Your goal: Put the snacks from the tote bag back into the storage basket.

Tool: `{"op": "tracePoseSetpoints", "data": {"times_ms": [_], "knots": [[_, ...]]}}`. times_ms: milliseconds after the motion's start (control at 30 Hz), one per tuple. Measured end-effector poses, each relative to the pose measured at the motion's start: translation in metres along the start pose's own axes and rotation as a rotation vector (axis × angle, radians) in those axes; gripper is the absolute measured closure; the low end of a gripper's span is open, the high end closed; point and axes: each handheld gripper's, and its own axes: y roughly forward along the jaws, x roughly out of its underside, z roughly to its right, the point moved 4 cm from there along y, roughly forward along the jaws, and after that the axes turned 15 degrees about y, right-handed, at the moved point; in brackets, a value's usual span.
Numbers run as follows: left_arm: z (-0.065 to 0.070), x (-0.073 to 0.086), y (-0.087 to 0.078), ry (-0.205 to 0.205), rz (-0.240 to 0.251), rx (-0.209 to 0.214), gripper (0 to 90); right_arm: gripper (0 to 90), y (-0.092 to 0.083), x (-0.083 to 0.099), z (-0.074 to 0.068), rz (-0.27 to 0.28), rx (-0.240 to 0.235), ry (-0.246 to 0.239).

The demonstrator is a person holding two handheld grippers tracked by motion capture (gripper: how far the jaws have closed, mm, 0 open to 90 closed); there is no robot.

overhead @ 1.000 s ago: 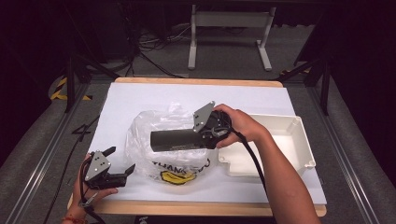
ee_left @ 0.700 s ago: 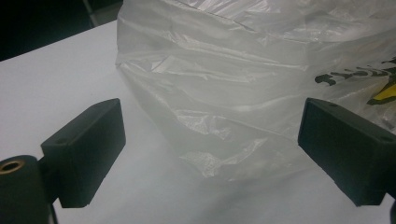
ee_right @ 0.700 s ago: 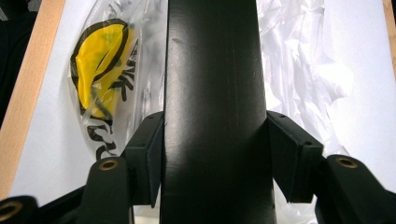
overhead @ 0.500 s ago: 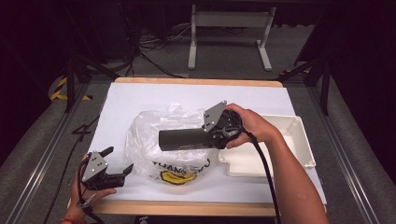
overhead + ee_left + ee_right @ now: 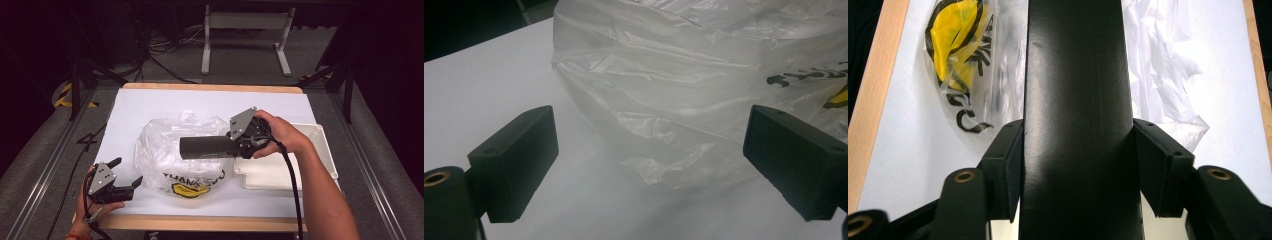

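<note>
High view: right gripper [image 5: 235, 142] carries a black cylinder [image 5: 205, 148] level above the clear plastic bag [image 5: 170, 150], a white tray [image 5: 310, 165] beside it; left gripper [image 5: 120, 181] sits at the table's near edge. Left gripper view: jaws wide apart, empty, the bag's crumpled side [image 5: 684, 95] just ahead. Right gripper view: jaws clamped on the cylinder's [image 5: 1075, 115] flanks, yellow print [image 5: 950, 42] beneath, detail the high view blurs. Risk: the smooth cylinder may slide through, being gripped at one end.
</note>
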Motion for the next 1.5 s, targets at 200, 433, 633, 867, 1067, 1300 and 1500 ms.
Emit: {"op": "tracePoseSetpoints", "data": {"times_ms": [200,433,633,867,1067,1300,1500], "knots": [[0.000,0.001,0.001,0.005,-0.004,0.002,8.2,42.8,-0.005,0.013,0.002,-0.020,-0.009,0.017],[0.000,0.002,0.001,-0.005,-0.007,0.003,8.1,42.8,-0.016,0.026,0.004,-0.017,0.003,0.030],[0.000,0.002,0.001,0.005,-0.013,0.004,8.2,42.8,-0.025,0.038,0.005,-0.022,0.011,0.046],[0.000,0.002,0.001,0.004,-0.016,0.002,8.2,42.9,-0.037,0.057,0.007,-0.012,0.022,0.070],[0.000,0.001,0.001,0.001,-0.007,0.001,8.2,42.9,-0.051,0.074,0.008,-0.008,0.039,0.089],[0.000,0.001,0.000,-0.004,-0.003,-0.001,8.2,42.9,-0.061,0.096,0.011,-0.024,0.062,0.118],[0.000,0.000,-0.001,-0.003,0.002,-0.003,8.1,42.9,-0.067,0.109,0.013,-0.033,0.071,0.140]]}}
